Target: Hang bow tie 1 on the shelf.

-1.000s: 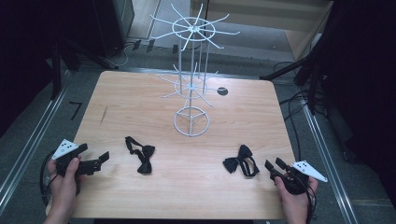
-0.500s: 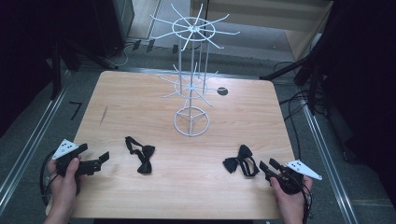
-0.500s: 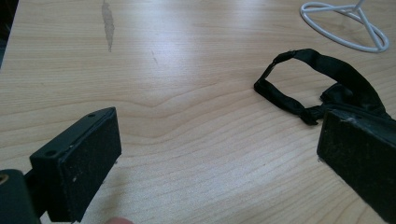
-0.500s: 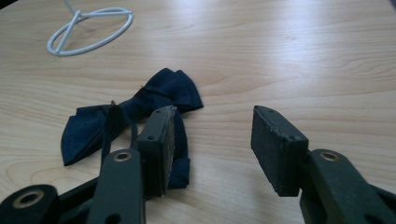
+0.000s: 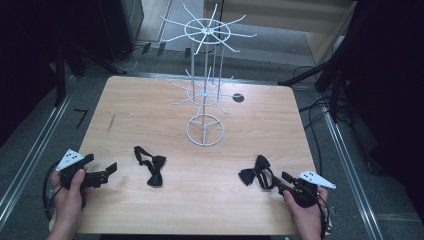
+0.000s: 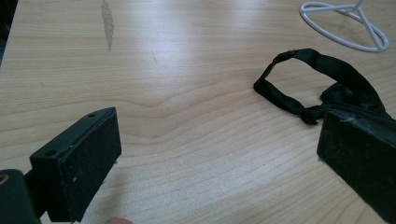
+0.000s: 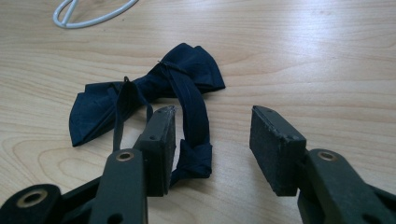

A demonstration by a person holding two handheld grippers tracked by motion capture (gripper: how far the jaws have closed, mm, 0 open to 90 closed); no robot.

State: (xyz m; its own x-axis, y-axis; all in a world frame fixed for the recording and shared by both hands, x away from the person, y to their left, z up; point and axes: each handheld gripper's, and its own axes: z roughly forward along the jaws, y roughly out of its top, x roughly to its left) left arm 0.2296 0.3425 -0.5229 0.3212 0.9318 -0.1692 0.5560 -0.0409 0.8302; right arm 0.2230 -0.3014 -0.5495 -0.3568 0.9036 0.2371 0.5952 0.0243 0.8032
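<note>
Pale wood-grain table (image 5: 150, 115) stands amid dark surroundings, with cables on the floor at either side. Near the middle of its far half rises a white wire display stand (image 5: 205, 85), spokes fanning from two tiers above a ring base. At the near right edge the right gripper (image 5: 277, 181) lies low over a dark bow tie (image 5: 252, 172); in the right gripper view the tie's strap loop (image 7: 194, 140) sits between the jaws, against the pad on that view's left, while the other pad stands clear of it, so the jaws are parted and not clamped. At the near left the left gripper (image 5: 107, 171) rests with its jaws wide apart and nothing between them, pointing toward a second black bow tie (image 5: 151, 167) lying just beyond on the wood.
</note>
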